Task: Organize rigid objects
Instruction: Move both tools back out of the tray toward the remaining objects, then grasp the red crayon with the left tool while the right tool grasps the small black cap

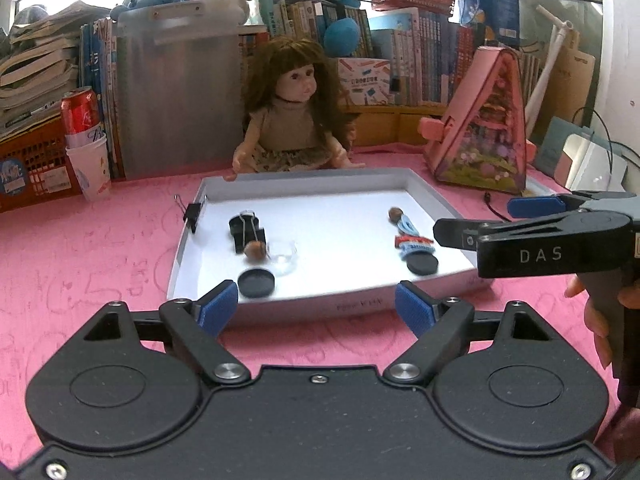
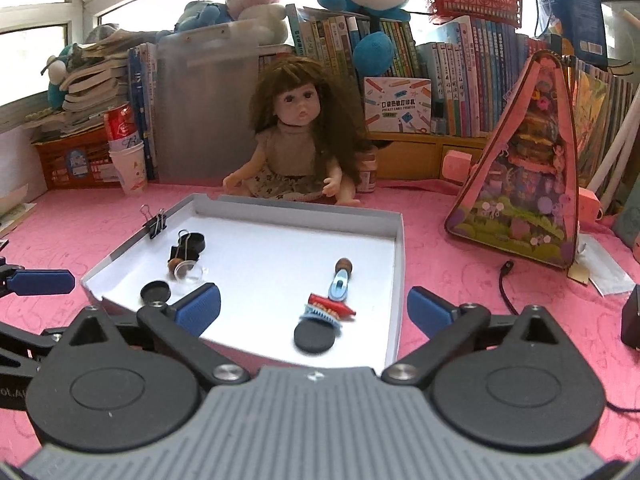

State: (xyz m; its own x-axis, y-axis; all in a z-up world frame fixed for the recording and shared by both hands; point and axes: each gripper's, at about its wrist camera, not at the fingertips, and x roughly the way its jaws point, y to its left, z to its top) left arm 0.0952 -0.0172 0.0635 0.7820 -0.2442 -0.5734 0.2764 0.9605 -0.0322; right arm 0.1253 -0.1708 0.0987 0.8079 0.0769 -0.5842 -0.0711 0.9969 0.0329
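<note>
A shallow white tray [image 1: 304, 186] lies on the pink cloth. Near its left side are a black binder clip [image 1: 247, 232], a brown nut [image 1: 255, 250], a clear little cup [image 1: 283, 256] and a black disc [image 1: 256, 283]. Another binder clip [image 1: 195, 216] grips the left wall. On the right lie a blue clip [image 2: 339, 286], a red piece [image 2: 332, 306] and a second black disc [image 2: 314, 336]. My left gripper [image 1: 316, 306] is open and empty at the tray's near edge. My right gripper [image 2: 315, 310], also open and empty, hovers over the near right corner.
A doll [image 1: 296, 120] sits just behind the tray. A pink triangular toy house [image 1: 488, 128] stands at the right, with a black cable [image 2: 506, 280] on the cloth beside it. A red can in paper cups [image 1: 82, 120], a grey bin [image 1: 176, 92] and shelved books line the back.
</note>
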